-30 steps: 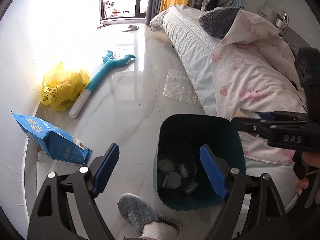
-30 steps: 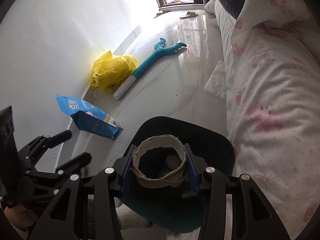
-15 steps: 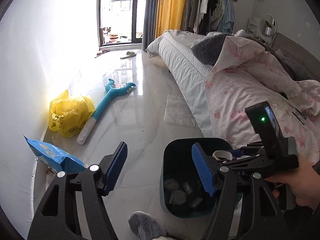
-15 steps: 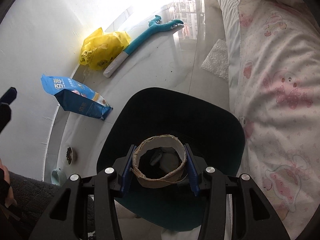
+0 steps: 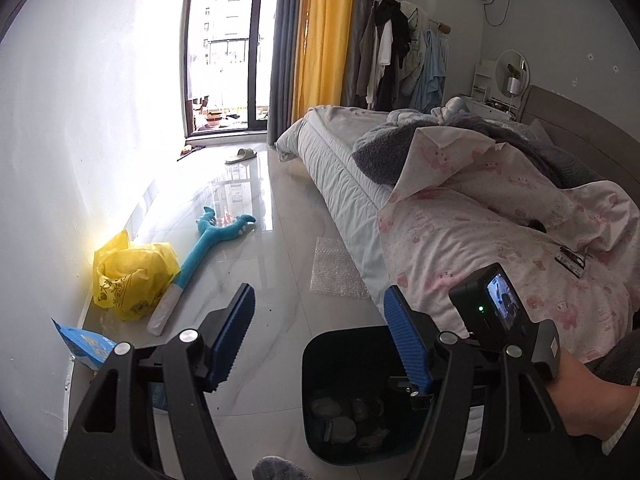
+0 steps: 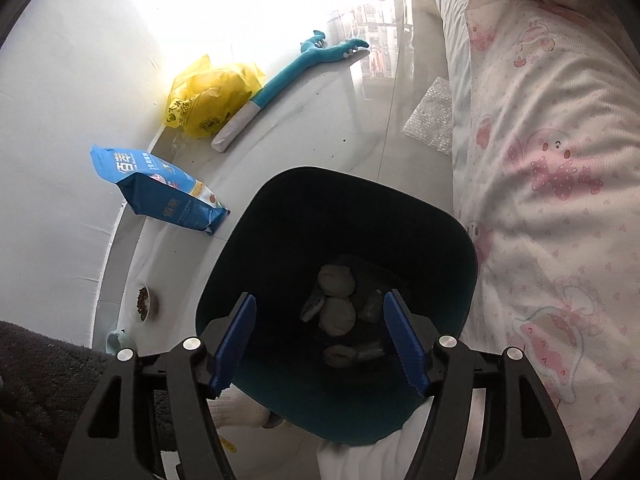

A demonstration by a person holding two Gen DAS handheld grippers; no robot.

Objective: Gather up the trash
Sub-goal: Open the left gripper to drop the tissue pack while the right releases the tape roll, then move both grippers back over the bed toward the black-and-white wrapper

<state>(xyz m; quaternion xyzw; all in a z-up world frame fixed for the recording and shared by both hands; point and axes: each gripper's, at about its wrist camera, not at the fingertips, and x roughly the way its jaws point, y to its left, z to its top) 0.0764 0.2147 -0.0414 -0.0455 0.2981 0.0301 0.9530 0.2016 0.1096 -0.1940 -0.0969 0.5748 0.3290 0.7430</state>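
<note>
The trash bin (image 6: 420,232) is a dark teal plastic tub, squarish with rounded corners and smooth walls, standing upright on the floor with its mouth open upward, directly under the right tool (image 6: 320,340). At its bottom lie several crumpled grey wads (image 6: 335,280), lumpy and roundish, seen between the tool's two ribbed blue pads (image 6: 236,340). The right tool points steeply down into the bin; its jaws are opening, with nothing between them. The left tool (image 5: 320,336) stands off to the bin's left side and aims at a shallower slant across the floor; its jaws are apart and empty. From the left wrist view the bin (image 5: 344,352) lies low and to the right of that tool, and the right tool's black body with a small lit screen (image 5: 500,304) hangs over it, gripped by a hand (image 5: 580,396).

Ahead and left of the right tool a glossy blue foil bag (image 6: 160,192) lies on its side, its long axis slanting toward the bin. Farther on sit a crinkled yellow plastic bag (image 6: 212,96) and a long teal plush toy (image 6: 296,68), running away from the tool. A bubble wrap sheet (image 6: 432,120) lies ahead to the right, against the bed (image 6: 560,160) with its pink-printed quilt. The floor (image 6: 360,132) is polished pale marble tile beside a white wall (image 6: 80,60).
</note>
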